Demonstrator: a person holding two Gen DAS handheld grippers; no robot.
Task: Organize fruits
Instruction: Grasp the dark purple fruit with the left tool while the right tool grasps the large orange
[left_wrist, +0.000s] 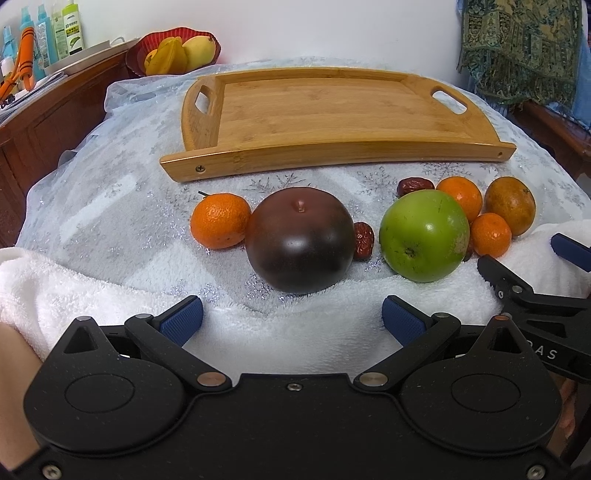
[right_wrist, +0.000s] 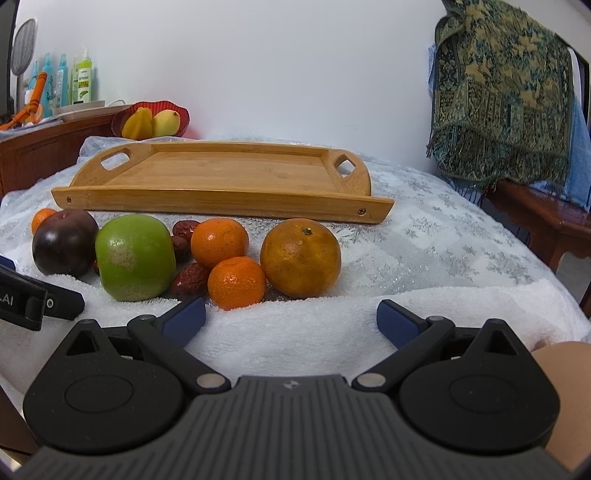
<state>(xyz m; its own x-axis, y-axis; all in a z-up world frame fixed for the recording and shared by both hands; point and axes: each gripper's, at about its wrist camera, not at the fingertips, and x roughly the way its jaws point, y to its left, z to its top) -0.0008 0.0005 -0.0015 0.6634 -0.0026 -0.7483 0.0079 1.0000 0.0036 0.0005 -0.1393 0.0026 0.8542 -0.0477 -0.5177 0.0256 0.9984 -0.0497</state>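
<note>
Nearest to both cameras are the two tools themselves: the left tool (left_wrist: 291, 317) and the right tool (right_wrist: 291, 319) both hover low over the white towel (right_wrist: 406, 314) with their blue pads spread wide and nothing between them, so both are released and, I judge, ready for a first pick. Taking the wooden tray (left_wrist: 332, 147) as landmark, all the fruits lie in one loose row on the near side of it, not in it, which suggests the organizing has not begun. The dark plum (left_wrist: 299, 240) sits in front of the tray's middle, straight ahead of the left tool, probably the easiest first target for it. A small mandarin (left_wrist: 219, 220) touches the plum on its left, and a red date (left_wrist: 364, 240) lies just beside it on the right. Further right, before the tray's right end, the green apple (right_wrist: 135, 258) crowds two mandarins (right_wrist: 236, 282), more dates (right_wrist: 190, 278) and a big dull orange (right_wrist: 301, 258) that faces the right tool. The fruits touch each other, so lifting one may roll its neighbour. The tray lies flat on the counter's glittery cloth (right_wrist: 443, 240), its floor bare. Beyond the tray's far left corner stands a red bowl (left_wrist: 147, 48) with yellow fruits.
</note>
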